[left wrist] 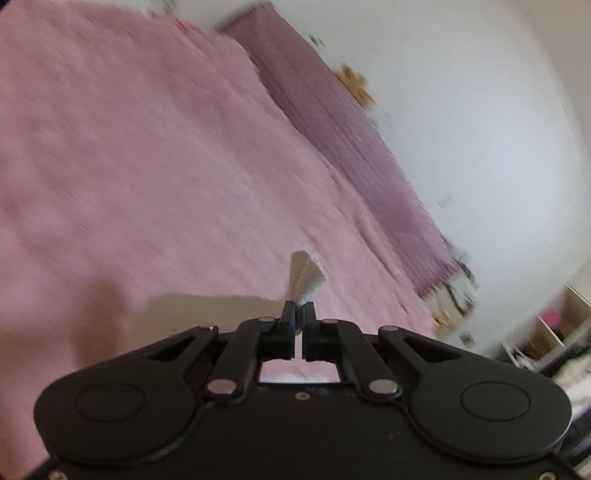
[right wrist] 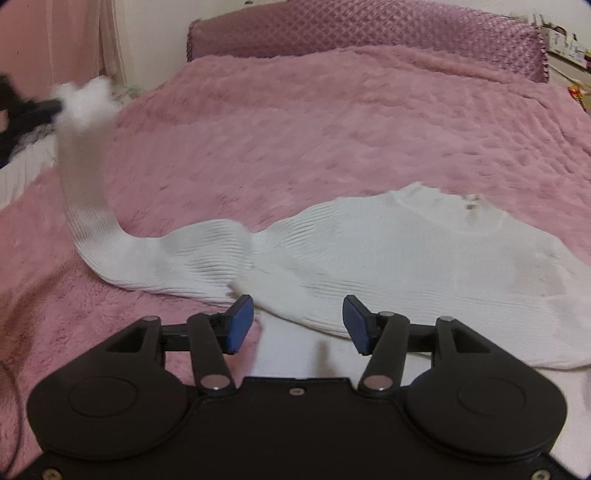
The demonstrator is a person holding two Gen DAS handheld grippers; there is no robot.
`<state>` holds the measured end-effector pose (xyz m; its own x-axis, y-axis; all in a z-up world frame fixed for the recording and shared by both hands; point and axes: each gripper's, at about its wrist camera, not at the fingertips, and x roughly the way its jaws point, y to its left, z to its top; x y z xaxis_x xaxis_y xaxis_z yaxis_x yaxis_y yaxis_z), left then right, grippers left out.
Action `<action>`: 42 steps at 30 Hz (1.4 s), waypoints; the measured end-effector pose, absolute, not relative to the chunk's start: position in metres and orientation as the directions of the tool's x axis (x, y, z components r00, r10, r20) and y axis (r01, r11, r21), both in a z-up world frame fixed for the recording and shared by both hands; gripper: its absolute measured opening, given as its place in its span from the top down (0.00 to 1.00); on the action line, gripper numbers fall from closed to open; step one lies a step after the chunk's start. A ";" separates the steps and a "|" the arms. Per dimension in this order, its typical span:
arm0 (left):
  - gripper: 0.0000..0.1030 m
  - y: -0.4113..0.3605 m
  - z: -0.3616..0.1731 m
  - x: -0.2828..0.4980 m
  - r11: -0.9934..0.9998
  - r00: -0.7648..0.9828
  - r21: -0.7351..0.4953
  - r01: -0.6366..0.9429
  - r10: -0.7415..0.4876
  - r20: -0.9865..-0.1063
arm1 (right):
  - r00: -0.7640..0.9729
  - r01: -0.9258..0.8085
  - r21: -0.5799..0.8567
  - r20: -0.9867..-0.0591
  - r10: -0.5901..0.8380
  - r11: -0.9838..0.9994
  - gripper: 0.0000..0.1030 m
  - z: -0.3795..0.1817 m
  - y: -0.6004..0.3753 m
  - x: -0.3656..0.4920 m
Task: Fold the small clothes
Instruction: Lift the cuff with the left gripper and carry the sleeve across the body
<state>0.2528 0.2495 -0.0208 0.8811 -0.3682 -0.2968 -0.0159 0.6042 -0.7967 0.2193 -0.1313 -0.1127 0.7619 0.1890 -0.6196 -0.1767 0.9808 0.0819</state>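
Our left fingers are pinched tight on the sleeve end of the white ribbed top. Right fingers stand about half apart w/ nothing between the pads, hovering just over the top's near hem. Top lies on the pink bed cover, sleeve lifted at left. Risks: thin pinch may slip; pulling may drag the body, since nothing pins it.

The pink blanket lies open beyond the white sweater; only the headboard bounds it.
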 end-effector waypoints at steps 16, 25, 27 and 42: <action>1.00 -0.015 -0.026 0.296 0.496 0.647 -0.846 0.193 -0.713 -0.271 | 0.874 -0.112 0.238 -0.438 0.209 0.965 0.44 -0.087 -0.237 0.187; 1.00 -0.081 -0.052 0.305 0.483 0.561 -0.852 0.201 -0.770 -0.304 | 0.845 0.031 0.241 -0.525 0.103 0.970 0.86 -0.103 -0.277 0.215; 1.00 -0.095 -0.056 0.308 0.470 0.544 -0.859 0.203 -0.784 -0.300 | 0.842 0.072 0.244 -0.535 0.073 0.967 0.92 -0.107 -0.290 0.216; 1.00 -0.140 -0.075 0.317 0.471 0.529 -0.862 0.187 -0.788 -0.316 | 0.889 0.045 0.362 -0.440 0.128 0.931 0.51 -0.114 -0.334 0.213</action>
<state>0.3170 -0.1403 -0.0745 0.5288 -0.7878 -0.3157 0.1873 0.4711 -0.8619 0.2129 -0.3336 -0.1140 0.8887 0.1279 -0.4402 0.0450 0.9313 0.3616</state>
